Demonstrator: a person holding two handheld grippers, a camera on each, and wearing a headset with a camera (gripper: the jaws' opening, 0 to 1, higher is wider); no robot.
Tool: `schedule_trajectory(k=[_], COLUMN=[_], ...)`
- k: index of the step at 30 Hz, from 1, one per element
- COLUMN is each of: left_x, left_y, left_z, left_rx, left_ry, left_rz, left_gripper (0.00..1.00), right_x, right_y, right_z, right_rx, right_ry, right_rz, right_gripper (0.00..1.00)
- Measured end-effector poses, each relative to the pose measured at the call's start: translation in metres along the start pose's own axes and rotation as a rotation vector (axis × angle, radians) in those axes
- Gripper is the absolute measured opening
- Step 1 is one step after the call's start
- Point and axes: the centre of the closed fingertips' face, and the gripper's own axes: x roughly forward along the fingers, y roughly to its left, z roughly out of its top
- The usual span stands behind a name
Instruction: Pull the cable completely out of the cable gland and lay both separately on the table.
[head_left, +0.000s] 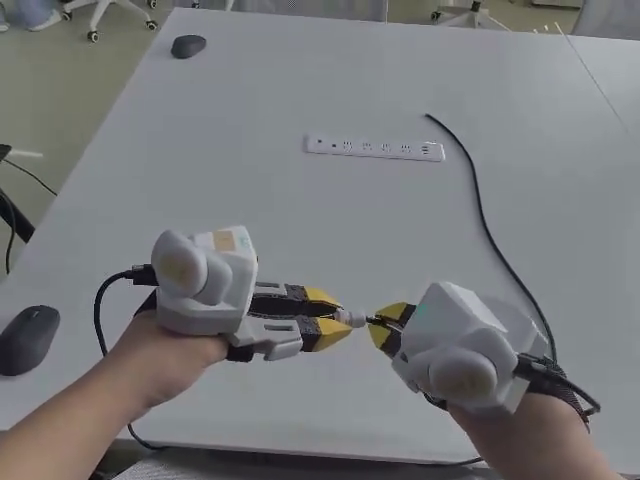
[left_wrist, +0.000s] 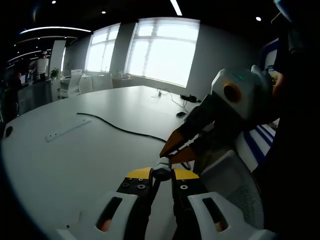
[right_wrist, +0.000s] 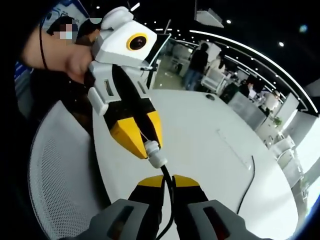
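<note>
Both grippers meet tip to tip above the white table's (head_left: 300, 230) near edge. The left gripper (head_left: 338, 322) is shut on a small white cable gland (head_left: 352, 319), which sits between its yellow tips (left_wrist: 137, 173) in the left gripper view too, gland (left_wrist: 161, 166). A thin black cable (right_wrist: 168, 187) leaves the gland (right_wrist: 156, 154) and runs down between the jaws of the right gripper (right_wrist: 167, 181), which is shut on it. Only a short bit of cable (head_left: 371, 321) shows between the two grippers. The right gripper (head_left: 385, 327) points left, toward the left one.
A white power strip (head_left: 375, 148) lies mid-table, and a long black cord (head_left: 490, 235) runs from near it toward the right gripper. Two dark mice lie on the table: one (head_left: 27, 338) at the near left, one (head_left: 188, 45) at the far left. A mesh chair (right_wrist: 55, 165) stands below the table edge.
</note>
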Motion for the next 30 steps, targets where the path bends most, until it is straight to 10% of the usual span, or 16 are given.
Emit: schedule_trajectory(k=[13,30], left_x=[-0.004,-0.003], left_y=[0.006,0.009], left_z=[0.002,0.000], left_rx=[-0.008,-0.014], left_ry=[-0.014,-0.010], left_rz=[0.019,0.023], left_gripper=[0.15,0.15], right_x=[0.003,0.011], right_y=[-0.017,-0.032], right_z=[-0.025,-0.065], right_rx=[0.327,0.579], right_ry=[0.004,0.055], right_rz=[-0.031,-0.082], right_gripper=[0.01,0.00])
